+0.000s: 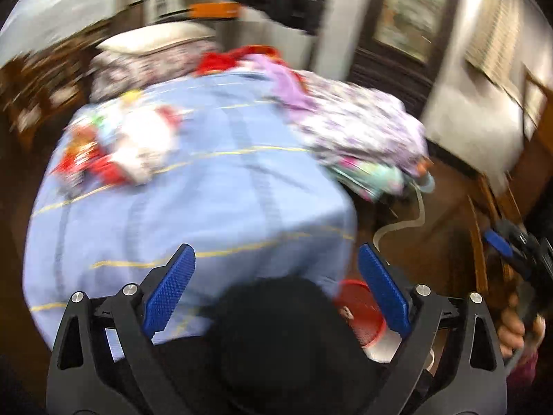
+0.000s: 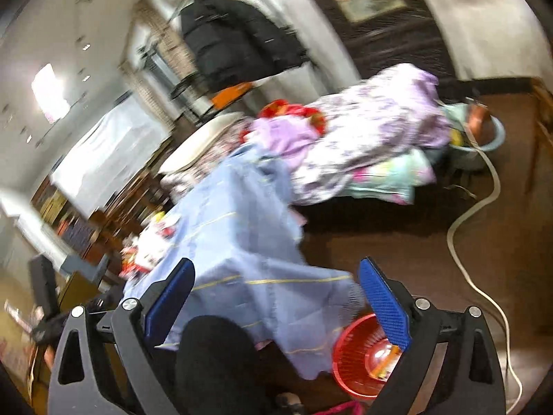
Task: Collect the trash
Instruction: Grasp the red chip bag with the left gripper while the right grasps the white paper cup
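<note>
A pile of red and white wrappers (image 1: 117, 148) lies on the left side of a light blue cloth (image 1: 214, 190) covering a table. It also shows in the right wrist view (image 2: 152, 242). A red mesh basket (image 2: 363, 356) stands on the floor by the table's near corner, also in the left wrist view (image 1: 359, 307). My left gripper (image 1: 276, 294) is open and empty above the near table edge. My right gripper (image 2: 276, 301) is open and empty, held above the table corner and basket; it shows at the right of the left wrist view (image 1: 511, 245). Both views are blurred.
A heap of purple floral bedding (image 2: 373, 131) lies on a bed beyond the table. A white hose (image 2: 477, 214) snakes over the brown floor to a blue basin (image 2: 484, 138). A black coat (image 2: 235, 45) hangs at the back. A black rounded object (image 1: 283, 346) sits below the jaws.
</note>
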Tool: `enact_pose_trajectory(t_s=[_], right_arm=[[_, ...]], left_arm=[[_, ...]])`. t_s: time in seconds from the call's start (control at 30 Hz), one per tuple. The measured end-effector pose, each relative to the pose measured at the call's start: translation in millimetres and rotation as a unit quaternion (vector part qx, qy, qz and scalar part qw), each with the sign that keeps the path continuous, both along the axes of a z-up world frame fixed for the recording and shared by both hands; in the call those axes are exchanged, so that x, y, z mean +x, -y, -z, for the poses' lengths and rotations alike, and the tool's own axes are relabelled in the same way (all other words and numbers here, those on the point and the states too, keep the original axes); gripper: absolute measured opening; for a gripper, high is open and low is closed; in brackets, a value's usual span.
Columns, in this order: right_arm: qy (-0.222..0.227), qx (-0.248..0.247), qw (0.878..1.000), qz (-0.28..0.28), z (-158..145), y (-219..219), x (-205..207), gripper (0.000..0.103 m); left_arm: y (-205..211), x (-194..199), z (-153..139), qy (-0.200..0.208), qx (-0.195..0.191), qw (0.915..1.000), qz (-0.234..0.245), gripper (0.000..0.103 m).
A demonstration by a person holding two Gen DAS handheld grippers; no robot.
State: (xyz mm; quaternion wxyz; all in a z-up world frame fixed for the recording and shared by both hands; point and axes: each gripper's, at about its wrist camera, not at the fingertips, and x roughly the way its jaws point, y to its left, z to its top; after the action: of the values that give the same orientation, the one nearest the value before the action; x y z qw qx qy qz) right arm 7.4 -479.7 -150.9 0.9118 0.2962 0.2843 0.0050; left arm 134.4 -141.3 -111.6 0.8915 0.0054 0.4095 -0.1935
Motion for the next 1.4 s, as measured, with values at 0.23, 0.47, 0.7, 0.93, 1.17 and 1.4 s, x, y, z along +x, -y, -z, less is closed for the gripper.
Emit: enact_pose_trajectory(t_s=[0.23,0.47,0.7,0.93,1.17,1.4], right_arm=[[-0.025,0.009,0.995,-0.093,-7.2,-84.4,69.9,0.094],[-0.063,-0.02,0.984,-0.164,-1.1,-172.9,130.1,0.094],[-0.083,-0.028,0.982,-0.17,13.8,-196.4,149.0,0.094],[-0.102,-0.014,0.981,-0.166,20.7,-202.7,179.1,0.094],[-0.113,-0.004,0.973,-0.202,19.2,-239.1,226.5,0.094],[-0.108,0.013,0.968,-0.227,15.6,-285.8,283.8,0.094]], left_arm=[[-114.5,50.1,11.6,-0.016,-0.025,0.9911,-0.13,0.092],[-177.8,99.5,6.2,0.003,-0.021,0.9836,-0.179,0.092],[-171.1,163.1,15.7,0.024,0.024,0.9878,-0.152,0.092],[-174.3,204.1,51.2,0.008,0.058,0.9873,-0.148,0.089],[-182.0,197.6,60.6,0.023,0.041,0.9921,-0.116,0.048],[-203.5,158.4,56.6,0.035,-0.019,0.9909,-0.128,0.047]])
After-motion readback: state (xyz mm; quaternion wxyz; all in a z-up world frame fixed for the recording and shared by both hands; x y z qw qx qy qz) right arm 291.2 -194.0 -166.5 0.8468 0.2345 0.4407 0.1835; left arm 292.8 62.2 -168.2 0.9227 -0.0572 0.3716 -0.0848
